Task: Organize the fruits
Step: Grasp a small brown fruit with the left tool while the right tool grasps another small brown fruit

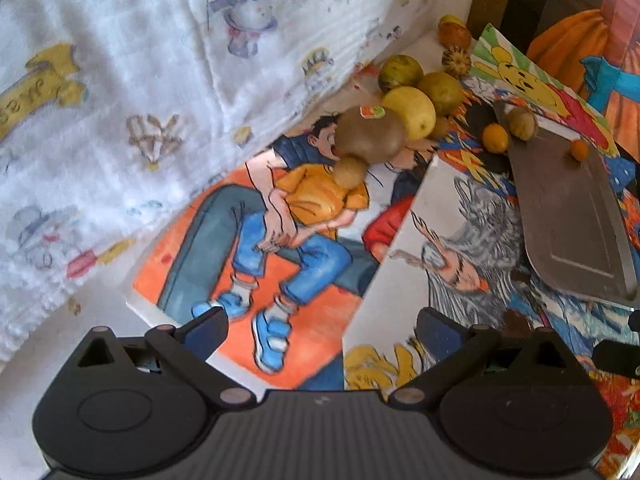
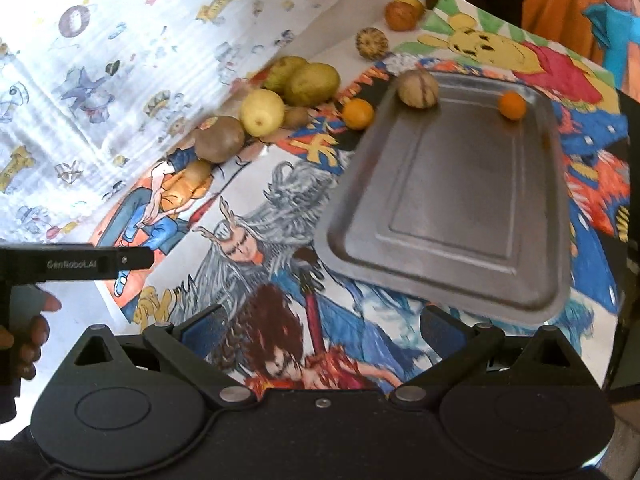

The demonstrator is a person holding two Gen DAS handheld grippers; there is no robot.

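Metal tray lies on the drawings, long axis running away from the right gripper, likely the collecting spot: one pale fruit and a small orange sit at its far end. Loose fruit heap waits along the cloth edge. Left gripper faces it; both grippers spread apart, empty

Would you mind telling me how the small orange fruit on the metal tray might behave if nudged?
The small round orange fruit would probably roll freely; the grey metal tray looks smooth. The tray's raised rim might stop it. It likely weighs little, being small.
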